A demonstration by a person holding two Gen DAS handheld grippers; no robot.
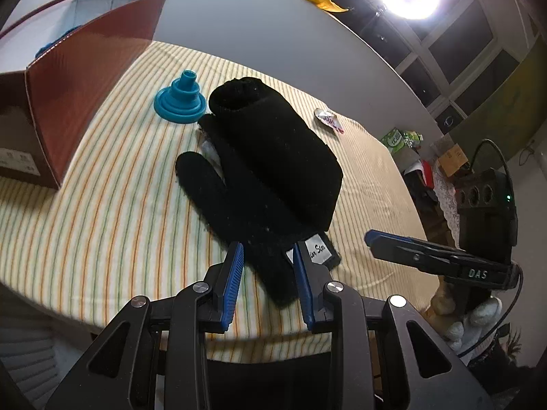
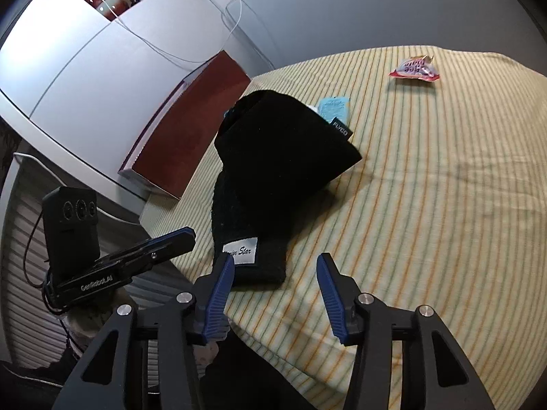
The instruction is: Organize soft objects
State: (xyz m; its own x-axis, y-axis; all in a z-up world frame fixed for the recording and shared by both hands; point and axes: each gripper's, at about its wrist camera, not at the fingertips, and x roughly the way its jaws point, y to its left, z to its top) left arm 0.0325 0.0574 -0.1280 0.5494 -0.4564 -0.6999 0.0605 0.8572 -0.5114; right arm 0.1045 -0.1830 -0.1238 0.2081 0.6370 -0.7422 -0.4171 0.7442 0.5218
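Observation:
A black knit glove (image 1: pixel 232 201) lies on the striped cloth (image 1: pixel 102 225), its cuff with a white label (image 1: pixel 319 251) towards me. A black folded soft piece (image 1: pixel 273 143) rests across its fingers. My left gripper (image 1: pixel 266 256) is shut on the near corner of the glove's cuff, blue pads on either side. In the right wrist view the glove's label (image 2: pixel 241 251) and the folded piece (image 2: pixel 283 143) show again. There my right gripper (image 2: pixel 273 266) stands open over bare cloth, its left finger beside the cuff. The left gripper (image 2: pixel 184 235) comes in from the left.
A brown cardboard box (image 1: pixel 85 68) stands at the left of the cloth. A teal collapsible funnel (image 1: pixel 181 97) sits just behind the glove. A crumpled sweet wrapper (image 2: pixel 415 68) lies at the far right. A pale blue tag (image 2: pixel 335 107) peeks from behind the folded piece.

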